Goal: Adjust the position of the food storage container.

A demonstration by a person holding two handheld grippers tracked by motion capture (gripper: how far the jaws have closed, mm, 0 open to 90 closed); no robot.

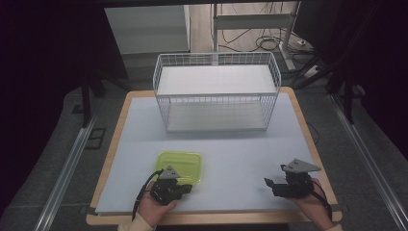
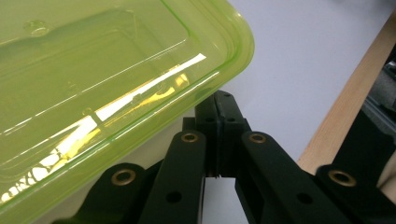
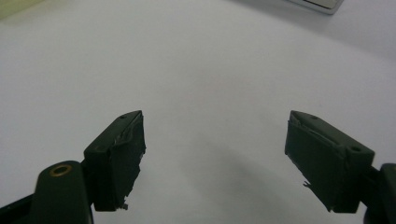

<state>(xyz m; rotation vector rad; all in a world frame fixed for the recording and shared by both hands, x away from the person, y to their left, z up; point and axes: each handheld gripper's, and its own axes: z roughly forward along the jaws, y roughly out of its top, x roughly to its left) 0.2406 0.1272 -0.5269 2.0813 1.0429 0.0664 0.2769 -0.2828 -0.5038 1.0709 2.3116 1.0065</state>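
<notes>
A translucent lime-green plastic container (image 1: 180, 165) with a lid lies on the white table top, near the front left. My left gripper (image 1: 187, 188) sits at the container's near edge, held by a hand. In the left gripper view its black jaws are pressed together, and my left gripper's tips (image 2: 218, 100) rest just under the rounded corner of the container (image 2: 107, 79); nothing shows between the pads. My right gripper (image 1: 269, 185) rests at the front right and points left. In the right gripper view my right gripper (image 3: 215, 149) stands wide open over bare white surface.
A white wire basket (image 1: 216, 62) with a flat white shelf across its top stands at the back of the table. The white table top (image 1: 231, 149) has a wooden rim (image 1: 308, 139). Cables and metal legs lie on the floor beyond.
</notes>
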